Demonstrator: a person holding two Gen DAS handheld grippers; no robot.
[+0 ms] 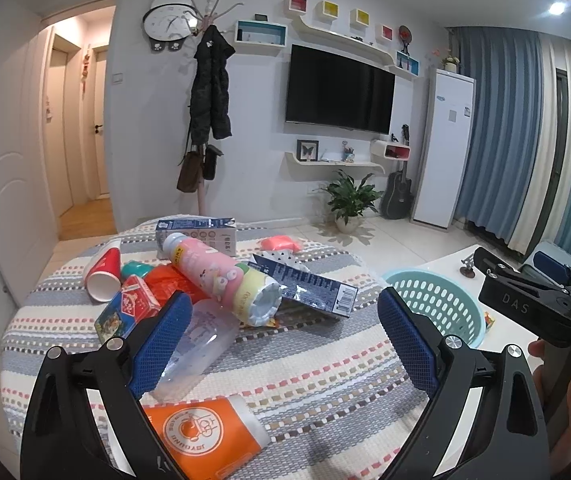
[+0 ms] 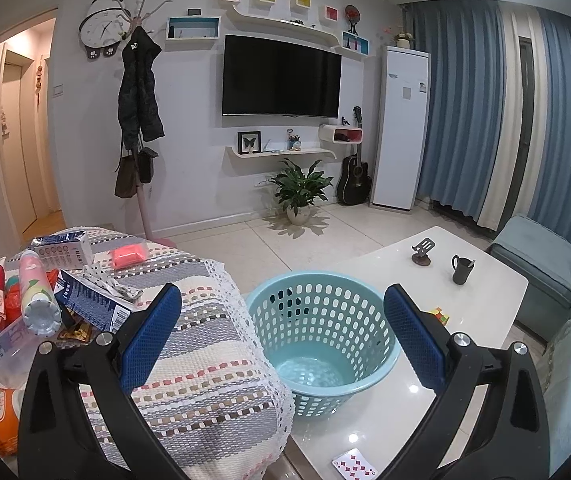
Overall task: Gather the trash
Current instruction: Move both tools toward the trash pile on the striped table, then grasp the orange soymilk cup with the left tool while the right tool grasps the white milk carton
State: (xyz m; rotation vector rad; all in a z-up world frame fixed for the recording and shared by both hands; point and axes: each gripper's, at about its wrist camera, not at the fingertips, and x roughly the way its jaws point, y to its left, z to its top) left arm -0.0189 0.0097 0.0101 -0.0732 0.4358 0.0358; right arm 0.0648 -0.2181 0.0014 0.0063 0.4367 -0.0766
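Trash lies piled on a striped cloth-covered seat [image 1: 325, 376]: a pink bottle [image 1: 221, 276], a clear plastic bottle [image 1: 201, 340], a dark blue carton [image 1: 305, 286], a red paper cup [image 1: 103, 274], a red carton [image 1: 129, 310], an orange cup [image 1: 201, 436]. My left gripper [image 1: 281, 344] is open and empty above the cloth, its left finger over the clear bottle. My right gripper [image 2: 281, 344] is open and empty above the empty teal basket [image 2: 321, 340]. The pile shows at the left of the right wrist view, with the pink bottle [image 2: 37, 296].
The basket stands on a white coffee table [image 2: 497, 292] beside the seat, with a dark mug [image 2: 460, 269], a phone stand [image 2: 422, 252], a puzzle cube [image 2: 439, 315] and a playing card [image 2: 353, 464]. A blue sofa [image 2: 541, 268] is at the right.
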